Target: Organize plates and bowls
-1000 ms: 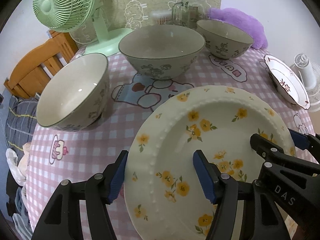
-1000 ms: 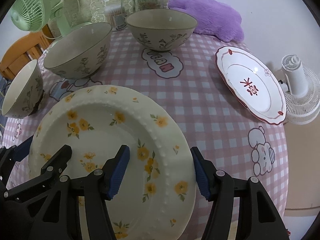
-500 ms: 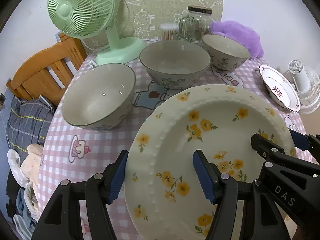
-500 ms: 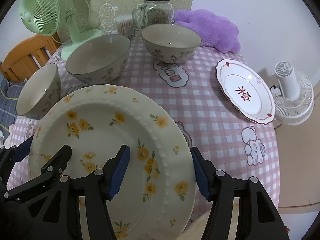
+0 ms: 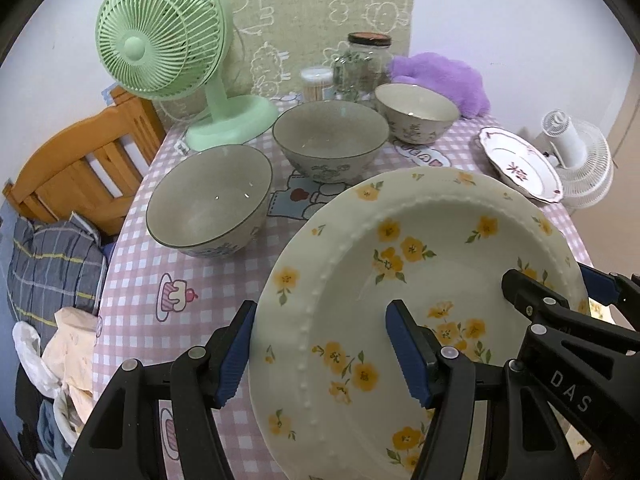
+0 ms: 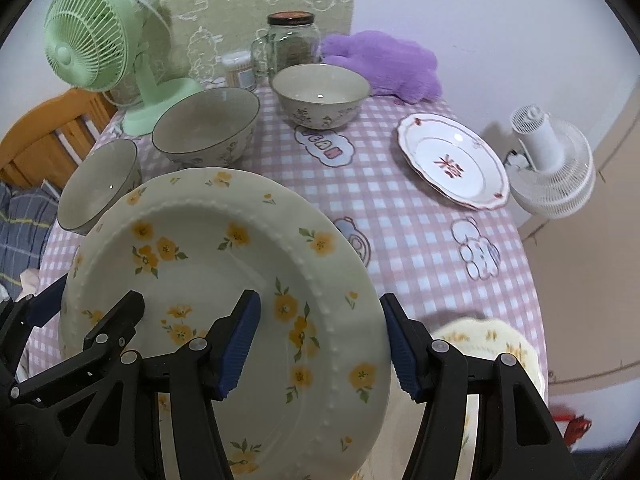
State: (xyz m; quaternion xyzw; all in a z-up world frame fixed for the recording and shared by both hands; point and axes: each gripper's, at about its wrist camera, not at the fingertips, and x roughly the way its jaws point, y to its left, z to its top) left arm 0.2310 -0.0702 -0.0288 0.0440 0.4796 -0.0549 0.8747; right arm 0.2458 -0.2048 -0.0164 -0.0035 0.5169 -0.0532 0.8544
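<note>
A large cream plate with yellow flowers (image 5: 420, 280) is held in the air above the table by both grippers. My left gripper (image 5: 320, 344) is shut on its left rim. My right gripper (image 6: 320, 344) is shut on its right rim (image 6: 240, 264). Three patterned bowls stand on the pink checked tablecloth (image 6: 392, 216): a near left one (image 5: 208, 204), a middle one (image 5: 332, 144) and a far one (image 5: 418, 110). A white plate with red marks (image 6: 452, 160) lies at the right. Another yellow-flowered plate (image 6: 488, 344) lies low on the table under the right gripper.
A green fan (image 5: 168, 40), a glass jar (image 5: 366, 64), a cotton-swab box (image 5: 316, 82) and a purple plush (image 5: 440, 76) stand at the table's back. A white fan (image 6: 552, 164) is off the right edge. A wooden chair (image 5: 76, 168) and clothes are at the left.
Both grippers have risen and pulled back with the flowered plate; the table and bowls look farther below. A second flowered plate has come into view under the right gripper.
</note>
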